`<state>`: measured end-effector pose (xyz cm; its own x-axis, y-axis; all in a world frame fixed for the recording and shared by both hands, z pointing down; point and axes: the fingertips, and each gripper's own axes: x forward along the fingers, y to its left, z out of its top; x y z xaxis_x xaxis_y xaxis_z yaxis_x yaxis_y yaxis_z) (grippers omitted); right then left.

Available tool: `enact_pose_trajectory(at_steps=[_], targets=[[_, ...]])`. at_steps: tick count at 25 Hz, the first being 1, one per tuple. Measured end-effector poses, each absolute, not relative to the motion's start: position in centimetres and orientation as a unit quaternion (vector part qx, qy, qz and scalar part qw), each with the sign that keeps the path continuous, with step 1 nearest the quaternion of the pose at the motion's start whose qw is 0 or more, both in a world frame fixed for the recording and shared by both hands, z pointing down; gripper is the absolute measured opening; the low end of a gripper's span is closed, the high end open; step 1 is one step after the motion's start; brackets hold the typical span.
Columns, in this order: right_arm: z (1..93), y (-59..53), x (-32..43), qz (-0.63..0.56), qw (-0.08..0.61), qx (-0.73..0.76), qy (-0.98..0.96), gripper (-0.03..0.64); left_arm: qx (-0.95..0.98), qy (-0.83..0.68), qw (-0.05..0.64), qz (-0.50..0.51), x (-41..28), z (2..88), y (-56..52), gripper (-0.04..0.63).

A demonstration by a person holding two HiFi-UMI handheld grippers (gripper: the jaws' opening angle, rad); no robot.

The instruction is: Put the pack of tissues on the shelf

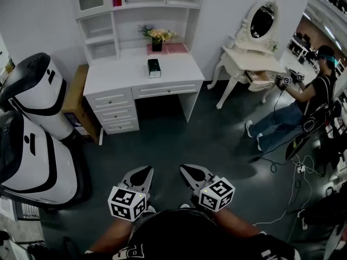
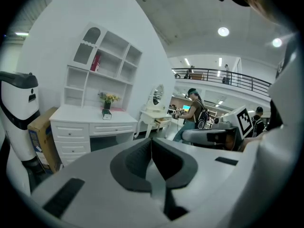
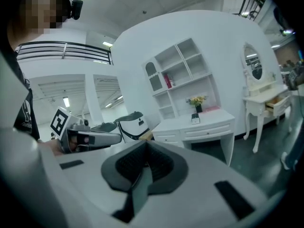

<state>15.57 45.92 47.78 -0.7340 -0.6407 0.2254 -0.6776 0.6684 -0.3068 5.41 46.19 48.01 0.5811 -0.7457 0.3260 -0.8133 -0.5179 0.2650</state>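
On white drawer desk (image 1: 119, 72), under white shelf unit (image 1: 152, 16): small dark rectangular pack of tissues (image 1: 154, 67), near vase of yellow flowers (image 1: 157, 38) | left gripper (image 1: 142, 172): jaws pressed together, holding nothing | right gripper (image 1: 188, 171): jaws pressed together, holding nothing | both well apart from desk

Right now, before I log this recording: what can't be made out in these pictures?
Pack of tissues: too small in all three views; its print and any opening are unreadable.
Shelf: the head view's top edge cuts off its upper compartments; in both gripper views they are too small to tell contents beyond a red book.
Dressing table drawer: open, but its contents are too small to tell in the head view.
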Motion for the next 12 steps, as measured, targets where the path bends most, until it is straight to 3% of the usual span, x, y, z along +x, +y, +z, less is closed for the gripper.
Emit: enact_pose_trajectory(at_steps=[12], targets=[[47.8, 46.5, 10.7, 0.167, 0.047, 0.372, -0.912, 0.008, 0.876, -0.433, 0.188, 0.104, 1.4, 48.8, 46.7, 0.016]])
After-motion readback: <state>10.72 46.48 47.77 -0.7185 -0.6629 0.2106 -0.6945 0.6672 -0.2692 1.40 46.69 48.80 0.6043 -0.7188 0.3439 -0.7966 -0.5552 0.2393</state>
